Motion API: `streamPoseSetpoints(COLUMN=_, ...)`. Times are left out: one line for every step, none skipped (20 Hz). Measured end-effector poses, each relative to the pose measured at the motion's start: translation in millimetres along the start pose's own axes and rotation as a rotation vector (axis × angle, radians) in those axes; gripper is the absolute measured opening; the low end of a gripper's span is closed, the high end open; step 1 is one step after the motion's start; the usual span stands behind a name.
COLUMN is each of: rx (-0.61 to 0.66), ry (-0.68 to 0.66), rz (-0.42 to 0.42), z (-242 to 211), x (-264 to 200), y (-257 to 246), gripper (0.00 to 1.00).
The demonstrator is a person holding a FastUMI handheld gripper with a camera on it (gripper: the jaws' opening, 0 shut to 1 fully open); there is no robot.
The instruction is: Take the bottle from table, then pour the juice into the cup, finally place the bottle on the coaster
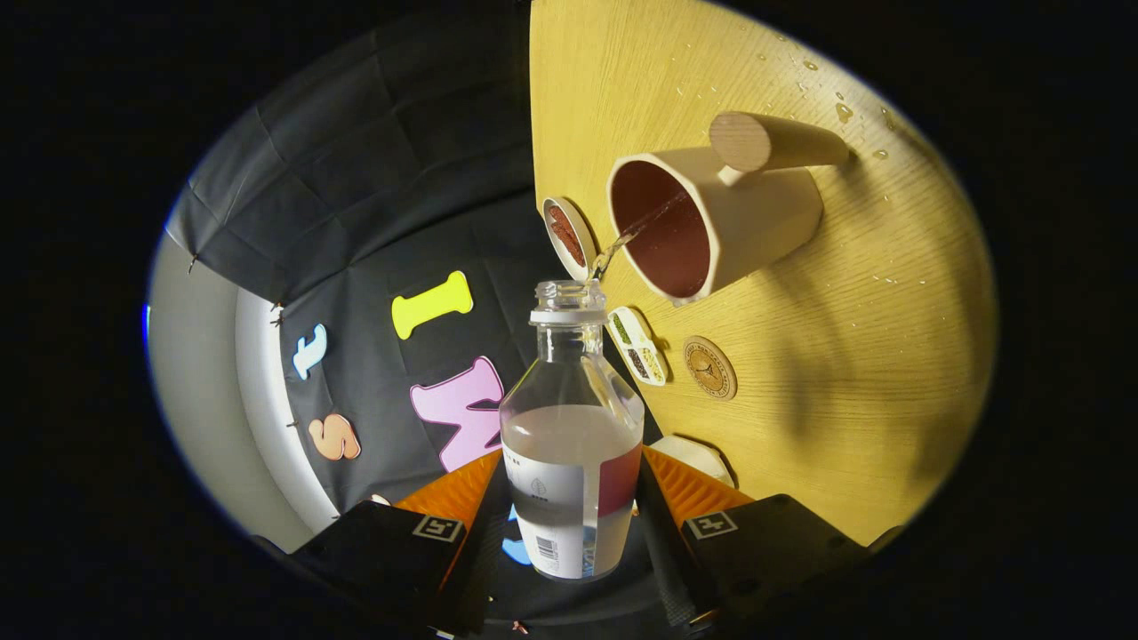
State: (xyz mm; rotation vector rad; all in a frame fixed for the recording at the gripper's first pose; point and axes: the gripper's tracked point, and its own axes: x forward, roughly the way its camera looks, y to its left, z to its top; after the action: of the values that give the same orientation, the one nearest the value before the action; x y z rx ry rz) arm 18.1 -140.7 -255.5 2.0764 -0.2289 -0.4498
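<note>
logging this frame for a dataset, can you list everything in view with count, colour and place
bottle: 1, clear with white label, cap off, between the fingers, tilted toward the cup
stream of liquid: 1, clear, from the bottle's mouth into the cup
cup: 1, cream with dark red inside and a wooden handle, on the table beyond the bottle
coaster: 1, brown, round, on the table beside the bottle's neck
small dishes: 2, white, near the table's edge
table: 1, light wood, dotted with droplets
gripper: 1, orange fingers, shut on the bottle
</note>
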Motion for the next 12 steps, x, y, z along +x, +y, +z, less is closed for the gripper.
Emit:
streamPoseSetpoints(rx=0.012, ry=0.001, rz=-0.003, z=0, x=0, y=0, gripper=0.75)
streamPoseSetpoints(rx=0.024, ry=0.002, rz=-0.006, z=-1, x=1, y=-1, gripper=0.75)
streamPoseSetpoints(rx=0.035, ry=0.002, rz=-0.01, z=-2, x=3, y=-2, gripper=0.75)
streamPoseSetpoints(rx=0.042, ry=0.004, rz=-0.013, z=-2, x=3, y=-4, gripper=0.75)
streamPoseSetpoints(rx=0.047, ry=0.002, rz=-0.019, z=-2, x=2, y=-6, gripper=0.75)
streamPoseSetpoints(rx=0.058, ry=-0.001, rz=-0.022, z=-1, x=3, y=-7, gripper=0.75)
streamPoseSetpoints(rx=0.076, ry=-0.009, rz=-0.022, z=3, x=2, y=-6, gripper=0.75)
streamPoseSetpoints(rx=0.097, ry=-0.02, rz=-0.02, z=6, x=2, y=-6, gripper=0.76)
streamPoseSetpoints(rx=0.121, ry=-0.031, rz=-0.017, z=9, x=1, y=-6, gripper=0.76)
streamPoseSetpoints(rx=0.144, ry=-0.04, rz=-0.012, z=9, x=1, y=-4, gripper=0.76)
streamPoseSetpoints(rx=0.161, ry=-0.046, rz=-0.01, z=8, x=1, y=-2, gripper=0.75)
streamPoseSetpoints(rx=0.173, ry=-0.049, rz=-0.01, z=8, x=0, y=-1, gripper=0.76)
